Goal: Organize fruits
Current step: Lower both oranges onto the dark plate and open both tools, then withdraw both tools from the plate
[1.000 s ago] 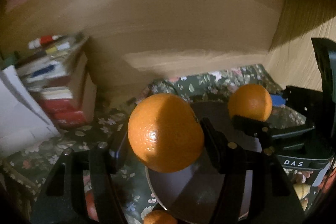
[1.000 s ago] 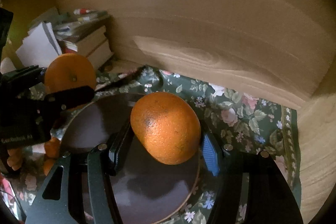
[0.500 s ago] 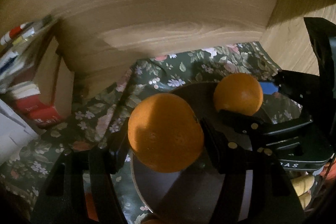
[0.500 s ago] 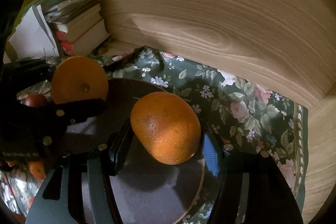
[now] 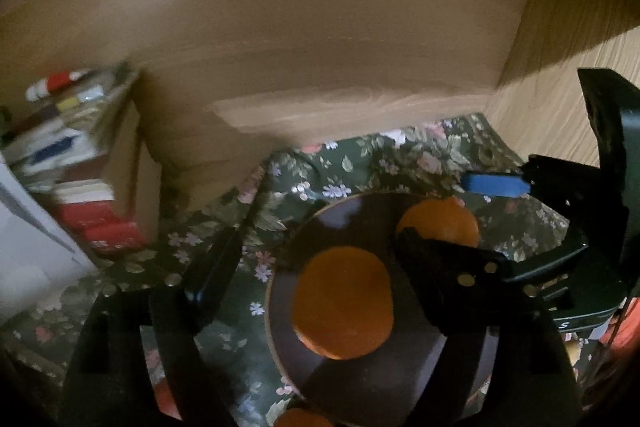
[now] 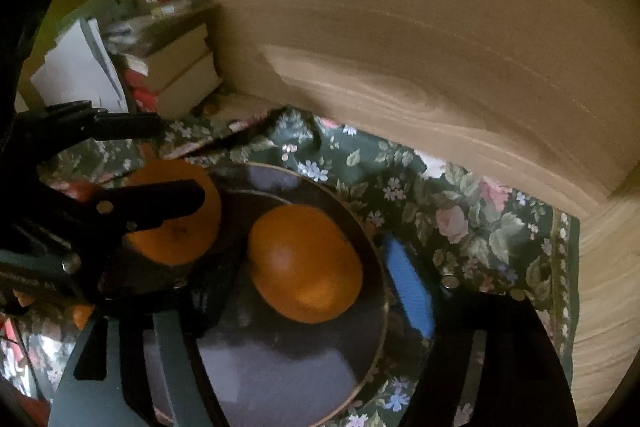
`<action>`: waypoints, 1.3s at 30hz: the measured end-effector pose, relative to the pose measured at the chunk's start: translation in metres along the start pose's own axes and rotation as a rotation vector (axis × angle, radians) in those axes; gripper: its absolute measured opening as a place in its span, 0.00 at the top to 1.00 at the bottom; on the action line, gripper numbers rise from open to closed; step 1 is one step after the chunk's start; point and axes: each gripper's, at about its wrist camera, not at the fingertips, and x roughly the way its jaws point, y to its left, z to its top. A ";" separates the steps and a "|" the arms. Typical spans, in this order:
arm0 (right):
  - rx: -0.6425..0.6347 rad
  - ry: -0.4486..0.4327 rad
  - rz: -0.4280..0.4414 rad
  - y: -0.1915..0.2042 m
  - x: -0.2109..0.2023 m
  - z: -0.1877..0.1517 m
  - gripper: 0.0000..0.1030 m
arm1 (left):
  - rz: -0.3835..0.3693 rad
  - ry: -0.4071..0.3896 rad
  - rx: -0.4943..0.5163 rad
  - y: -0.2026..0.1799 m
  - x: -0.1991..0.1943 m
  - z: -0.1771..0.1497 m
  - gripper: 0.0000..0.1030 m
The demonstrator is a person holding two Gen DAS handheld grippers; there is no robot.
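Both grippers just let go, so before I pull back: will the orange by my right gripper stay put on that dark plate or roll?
The orange is round and sits free between the open right gripper fingers, so a nudge would probably roll it. The dark plate looks smooth and glossy, giving little grip. Its raised rim may stop a slow roll, so withdrawing straight back seems safest.

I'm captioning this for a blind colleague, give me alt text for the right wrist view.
Open right gripper straddles a round orange lying on a dark round plate. A second orange sits left under the open left gripper, on green floral cloth.
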 end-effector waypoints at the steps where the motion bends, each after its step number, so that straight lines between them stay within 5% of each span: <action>1: 0.000 -0.012 -0.010 0.001 -0.004 0.000 0.32 | 0.005 -0.012 -0.002 0.001 -0.006 0.000 0.22; 19: -0.011 -0.209 -0.008 0.049 -0.099 -0.033 0.27 | 0.112 -0.164 -0.006 0.017 -0.122 -0.063 0.05; 39: -0.018 -0.075 0.110 0.115 -0.067 -0.102 0.28 | 0.147 -0.063 -0.100 0.029 -0.137 -0.166 0.03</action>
